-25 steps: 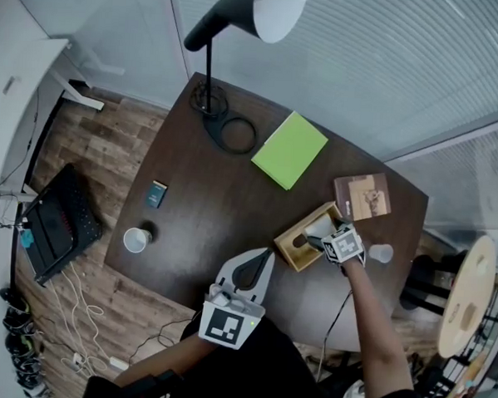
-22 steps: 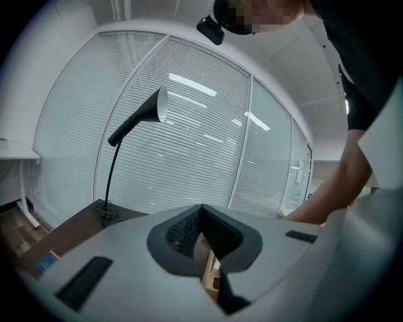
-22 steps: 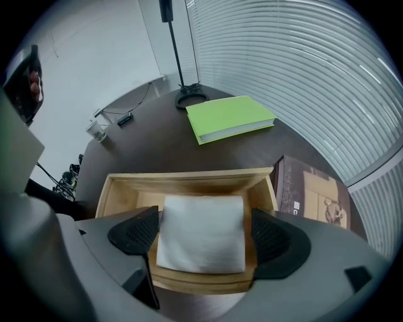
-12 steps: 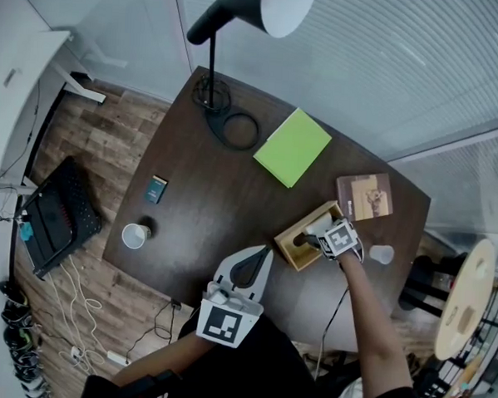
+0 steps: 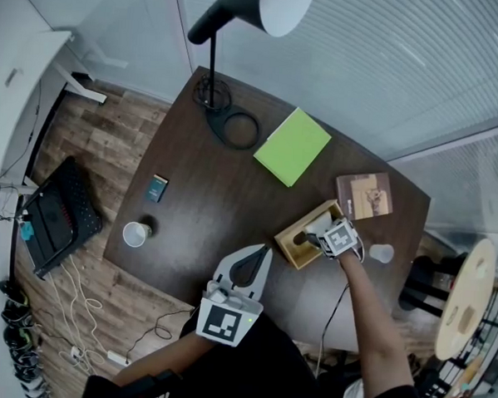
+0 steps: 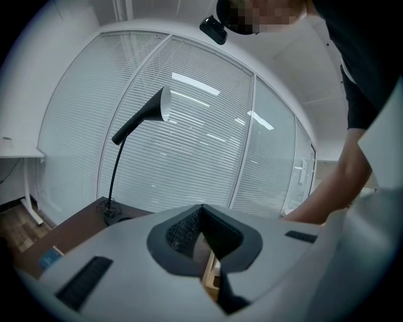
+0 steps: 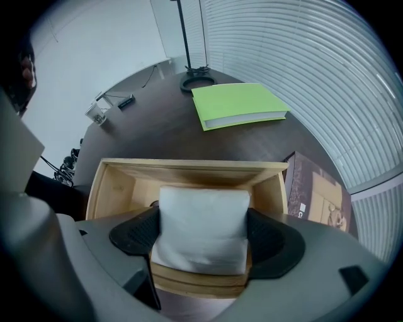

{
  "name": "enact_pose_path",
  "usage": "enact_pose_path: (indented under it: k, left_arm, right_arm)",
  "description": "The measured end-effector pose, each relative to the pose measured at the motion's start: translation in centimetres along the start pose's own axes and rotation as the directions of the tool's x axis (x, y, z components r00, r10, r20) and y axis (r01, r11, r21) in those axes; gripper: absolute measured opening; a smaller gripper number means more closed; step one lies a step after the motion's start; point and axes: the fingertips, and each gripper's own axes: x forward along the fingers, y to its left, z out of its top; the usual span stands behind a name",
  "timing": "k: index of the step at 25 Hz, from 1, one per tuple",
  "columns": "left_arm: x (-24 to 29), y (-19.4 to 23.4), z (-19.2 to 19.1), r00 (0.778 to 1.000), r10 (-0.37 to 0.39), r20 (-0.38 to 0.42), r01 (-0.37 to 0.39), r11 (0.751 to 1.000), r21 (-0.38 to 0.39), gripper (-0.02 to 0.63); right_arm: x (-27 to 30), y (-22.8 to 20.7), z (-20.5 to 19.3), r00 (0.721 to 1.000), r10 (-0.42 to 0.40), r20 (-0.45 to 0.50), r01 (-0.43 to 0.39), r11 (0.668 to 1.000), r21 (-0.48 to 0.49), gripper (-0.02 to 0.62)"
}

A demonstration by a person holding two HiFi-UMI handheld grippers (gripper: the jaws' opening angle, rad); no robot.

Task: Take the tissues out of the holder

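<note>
A: What is different from a second ago?

B: Very little. In the head view the right gripper (image 7: 201, 242) has crept a touch toward the upper left, further over the wooden holder (image 7: 189, 166), and for the last half second it has hardly moved. Its jaws are pressed against both sides of the white stack of tissues (image 7: 203, 214), which still sits down inside the holder at the lower right of the table.

A: So the grasp is made but the lift is not?

B: That looks like the reading: the stack is clamped and not yet raised clear of the walls. The pull upward seems to be the step in hand.

A: And the left gripper (image 6: 201, 210)?

B: It has stayed near the bottom centre of the head view, over the near table edge, jaws together with nothing between them. It is not touching the holder, so the box may drag up with the tissues.

A: The surroundings?

B: A dark brown table (image 5: 207, 208). A black lamp (image 5: 242, 6) stands at the top, a green book (image 5: 292, 146) at centre, a brown box (image 5: 363, 196) just beyond the holder, and a clear cup (image 5: 135, 235) at the left edge. White blinds (image 5: 389, 68) fill the upper right, with wooden floor (image 5: 85, 144) and loose cables (image 5: 68, 309) at the left.
</note>
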Motion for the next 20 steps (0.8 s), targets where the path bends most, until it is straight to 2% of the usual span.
enact_pose_path:
  k: [3, 7, 13, 20]
  left_arm:
    - [-0.2, 0.1, -0.1, 1.000, 0.003, -0.001, -0.003, 1.000, -0.005, -0.005]
    - [-0.4, -0.3, -0.1, 1.000, -0.002, -0.001, 0.002, 1.000, -0.005, -0.005]
    - [-0.6, -0.8, -0.1, 1.000, -0.008, 0.010, 0.008, 1.000, -0.014, -0.005]
    - [-0.5, -2.3, 0.3, 0.999, -0.044, 0.024, 0.044, 0.999, -0.001, -0.005]
  right_arm:
    - [-0.4, 0.3, 0.6, 0.999, 0.001, 0.037, -0.001, 1.000, 0.000, 0.428]
    - [-1.3, 0.8, 0.6, 1.000, 0.006, 0.031, -0.006, 1.000, 0.009, 0.423]
    - [-3.3, 1.7, 1.2, 0.997, -0.009, 0.078, 0.007, 1.000, 0.025, 0.420]
    - [-7.5, 2.6, 2.0, 0.975, -0.036, 0.218, 0.014, 0.995, 0.102, 0.420]
